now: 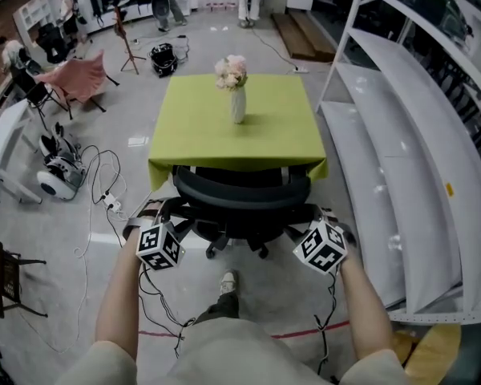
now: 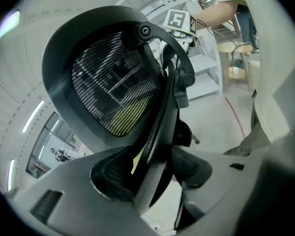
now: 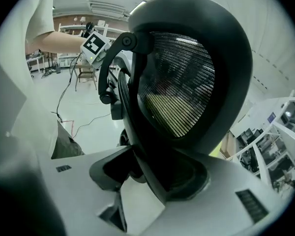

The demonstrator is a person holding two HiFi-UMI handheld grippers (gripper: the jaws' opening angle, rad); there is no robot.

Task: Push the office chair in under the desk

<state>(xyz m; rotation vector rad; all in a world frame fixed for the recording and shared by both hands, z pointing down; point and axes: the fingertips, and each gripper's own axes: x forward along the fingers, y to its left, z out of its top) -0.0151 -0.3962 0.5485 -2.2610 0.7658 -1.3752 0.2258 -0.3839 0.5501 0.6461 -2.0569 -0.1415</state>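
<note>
The black mesh office chair (image 1: 240,195) stands with its seat tucked under the desk (image 1: 200,127), which wears a green cloth and carries a white vase of flowers (image 1: 237,103). My left gripper (image 1: 162,212) holds the left edge of the backrest and my right gripper (image 1: 319,213) the right edge. In the left gripper view the backrest frame (image 2: 157,112) runs between the pads of the left gripper (image 2: 152,166). The right gripper (image 3: 152,173) likewise clamps the backrest rim (image 3: 132,112). Each gripper is shut on the chair.
White shelving (image 1: 417,135) runs along the right, close to the desk. Cables (image 1: 96,191) and a white device (image 1: 60,175) lie on the floor at left. My foot (image 1: 228,281) is behind the chair, near a red floor line (image 1: 297,333). People stand far back.
</note>
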